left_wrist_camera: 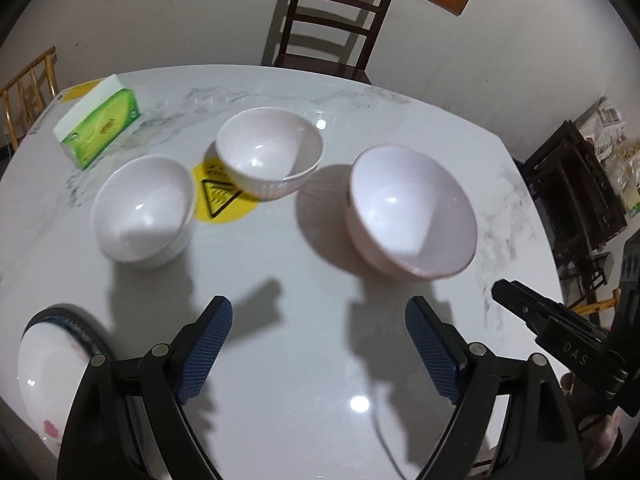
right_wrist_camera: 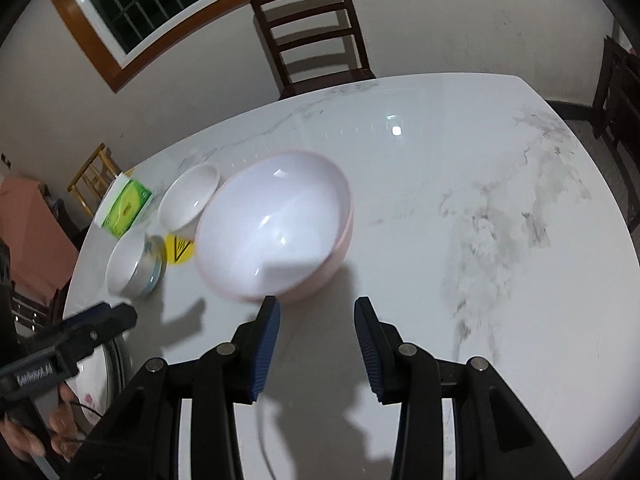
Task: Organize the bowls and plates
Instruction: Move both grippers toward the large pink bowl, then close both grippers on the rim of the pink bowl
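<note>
Dark wooden chair [right_wrist_camera: 316, 28] against pale wall [right_wrist_camera: 480, 20], wood-framed window [right_wrist_camera: 160, 0] above.

- plate [left_wrist_camera: 48, 364] at lower left, partly hidden behind left gripper arm, cut by fisheye edge
- pink bowl [right_wrist_camera: 276, 228] motion-blurred in right wrist view
- yellow sticker [left_wrist_camera: 218, 200] half covered by bowls, symbol unreadable

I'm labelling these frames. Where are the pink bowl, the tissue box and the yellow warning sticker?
pink bowl [right_wrist_camera: 272, 228]: right wrist view, inner white wall.
tissue box [left_wrist_camera: 102, 128]: left wrist view, green side face.
yellow warning sticker [left_wrist_camera: 218, 200]: left wrist view, triangle symbol.
</note>
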